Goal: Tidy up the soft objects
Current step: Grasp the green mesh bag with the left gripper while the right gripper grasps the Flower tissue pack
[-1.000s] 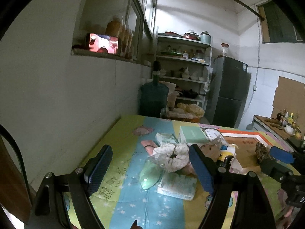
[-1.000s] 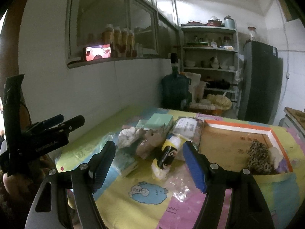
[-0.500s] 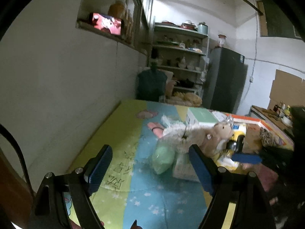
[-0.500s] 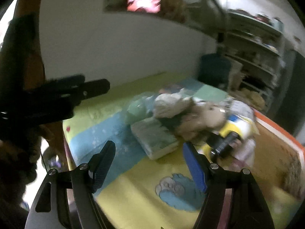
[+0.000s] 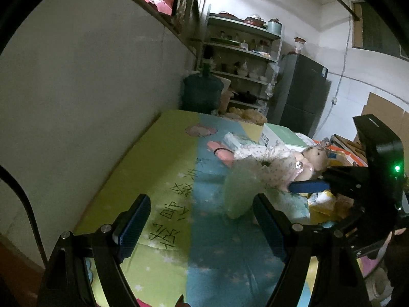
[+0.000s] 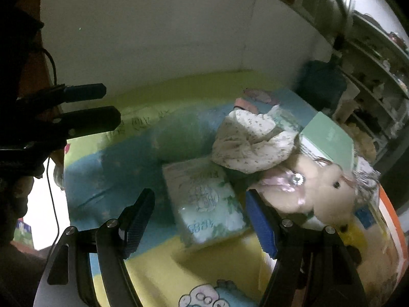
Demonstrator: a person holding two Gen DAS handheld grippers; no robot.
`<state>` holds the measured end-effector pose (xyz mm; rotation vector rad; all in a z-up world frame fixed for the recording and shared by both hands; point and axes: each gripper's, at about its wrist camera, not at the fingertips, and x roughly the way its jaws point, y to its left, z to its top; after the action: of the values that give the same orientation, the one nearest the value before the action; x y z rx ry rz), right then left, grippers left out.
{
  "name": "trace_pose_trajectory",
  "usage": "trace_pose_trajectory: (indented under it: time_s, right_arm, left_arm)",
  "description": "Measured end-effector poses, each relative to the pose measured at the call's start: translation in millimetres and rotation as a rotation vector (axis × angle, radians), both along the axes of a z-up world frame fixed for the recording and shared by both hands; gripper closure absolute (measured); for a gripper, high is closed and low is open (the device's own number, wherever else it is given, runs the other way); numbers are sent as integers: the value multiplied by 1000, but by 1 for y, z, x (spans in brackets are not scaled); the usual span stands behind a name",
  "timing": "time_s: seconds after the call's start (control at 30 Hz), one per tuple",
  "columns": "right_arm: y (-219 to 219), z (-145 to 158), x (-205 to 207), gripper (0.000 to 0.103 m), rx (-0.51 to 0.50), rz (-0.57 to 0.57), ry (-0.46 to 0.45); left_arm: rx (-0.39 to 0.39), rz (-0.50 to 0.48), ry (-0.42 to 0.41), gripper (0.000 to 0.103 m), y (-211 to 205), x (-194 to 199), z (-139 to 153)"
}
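A pile of soft things lies on the colourful mat (image 5: 179, 179). It holds a beige plush doll (image 5: 315, 154) in a spotted white dress (image 6: 250, 148), a pale green translucent bag (image 5: 240, 189) and a soft tissue pack (image 6: 204, 199). My left gripper (image 5: 202, 220) is open and empty, low over the mat, just short of the green bag. My right gripper (image 6: 199, 217) is open too, tilted down, with the tissue pack lying just beyond its fingertips, untouched. In the left wrist view the right gripper's blue finger (image 5: 309, 186) hangs beside the doll. The left gripper (image 6: 87, 105) shows at the right wrist view's left edge.
A plain wall runs along the mat's left side. A green box (image 6: 327, 135) lies behind the doll, and an orange-rimmed tray (image 6: 388, 209) is to the right. Beyond the mat stand a water jug (image 5: 202, 92), shelves (image 5: 242, 46) and a dark fridge (image 5: 301, 89).
Both grippers have sunk toward the pile. The right one swung left and rolled, so it now looks down on the tissue pack. Both stayed open.
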<state>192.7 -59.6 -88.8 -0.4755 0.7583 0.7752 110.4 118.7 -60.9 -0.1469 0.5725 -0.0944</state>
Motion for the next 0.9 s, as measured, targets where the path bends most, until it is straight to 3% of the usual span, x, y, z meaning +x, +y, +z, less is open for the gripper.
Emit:
trace_pose_trajectory:
  time_s: [0.2,0.5,0.63,0.9]
  right_arm:
    - [11,-8,15,29,-12,28,46]
    - [16,-18,29,29,-4,22,86]
    - [14,-18,37,46,-4,3,97]
    - [1,-20,25,51,10,-51,89]
  left_arm:
    - [12,-82,15,21,-8,8,-4]
    - [23,-110,29,21,-14,16,-7]
    - [19,-121,37,21,-15,18,-9]
    - [6,-162,58,21,-21,27,-13]
